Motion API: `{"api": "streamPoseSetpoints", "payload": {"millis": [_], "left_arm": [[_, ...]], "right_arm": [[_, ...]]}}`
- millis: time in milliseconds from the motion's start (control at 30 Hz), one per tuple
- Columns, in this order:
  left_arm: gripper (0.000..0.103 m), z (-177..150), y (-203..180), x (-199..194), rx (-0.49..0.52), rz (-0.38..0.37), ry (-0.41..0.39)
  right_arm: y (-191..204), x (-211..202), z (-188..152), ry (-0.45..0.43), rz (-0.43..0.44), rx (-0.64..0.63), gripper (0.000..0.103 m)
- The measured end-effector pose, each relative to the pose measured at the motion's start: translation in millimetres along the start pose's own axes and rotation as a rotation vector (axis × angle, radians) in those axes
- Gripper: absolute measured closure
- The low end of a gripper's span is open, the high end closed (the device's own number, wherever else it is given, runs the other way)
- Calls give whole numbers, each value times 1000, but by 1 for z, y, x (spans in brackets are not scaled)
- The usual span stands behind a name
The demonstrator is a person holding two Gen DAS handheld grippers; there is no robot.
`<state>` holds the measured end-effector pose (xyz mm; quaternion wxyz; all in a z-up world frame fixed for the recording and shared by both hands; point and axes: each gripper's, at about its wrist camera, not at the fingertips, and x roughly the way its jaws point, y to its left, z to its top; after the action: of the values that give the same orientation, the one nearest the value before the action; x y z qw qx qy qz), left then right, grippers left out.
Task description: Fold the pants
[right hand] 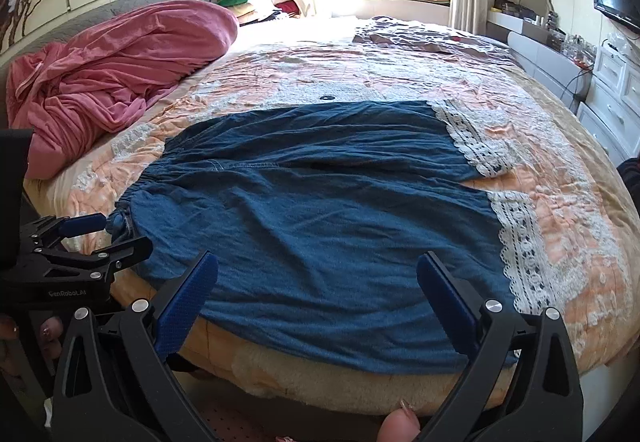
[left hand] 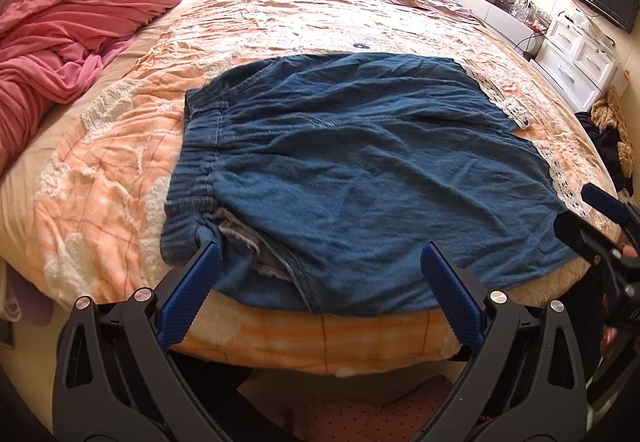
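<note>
Pants (left hand: 360, 170), blue with white lace cuffs (right hand: 524, 254), lie spread flat on the peach quilt (left hand: 280, 18) at the near edge of the bed. Their long axis runs along that edge: the gathered waistband (left hand: 192, 178) points toward the left side of the bed, the two lace-trimmed legs toward the right side. The near leg reaches the bed's near edge; the far leg lies just behind it, the two parting slightly at the cuffs.

Left gripper (left hand: 320, 278) is held level at the near edge by the waistband end, its jaws spread wide and gripping nothing; one blue pad (left hand: 192, 294) sits just beside the waistband corner.

Right gripper (right hand: 318, 290) is held level at the near edge toward the cuff end, its jaws likewise spread wide and empty, both pads over the near leg.

A pink blanket (left hand: 80, 14) is heaped at the far left corner of the bed, well apart from the pants.
</note>
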<state>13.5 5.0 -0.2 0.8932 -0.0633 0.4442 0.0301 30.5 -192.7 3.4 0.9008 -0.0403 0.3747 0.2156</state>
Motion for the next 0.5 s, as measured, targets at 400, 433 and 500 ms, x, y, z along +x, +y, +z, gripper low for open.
{"api": "streamPoseSetpoints", "payload": {"millis": [400, 433, 500], "left_arm": [[9, 88, 103, 47, -96, 78, -26], [9, 91, 108, 52, -100, 74, -21], [9, 103, 121, 70, -108, 47, 3]], "right_arm": [[30, 88, 94, 52, 166, -326, 4], [35, 100, 101, 52, 169, -365, 4], [40, 119, 114, 58, 168, -403, 4]]}}
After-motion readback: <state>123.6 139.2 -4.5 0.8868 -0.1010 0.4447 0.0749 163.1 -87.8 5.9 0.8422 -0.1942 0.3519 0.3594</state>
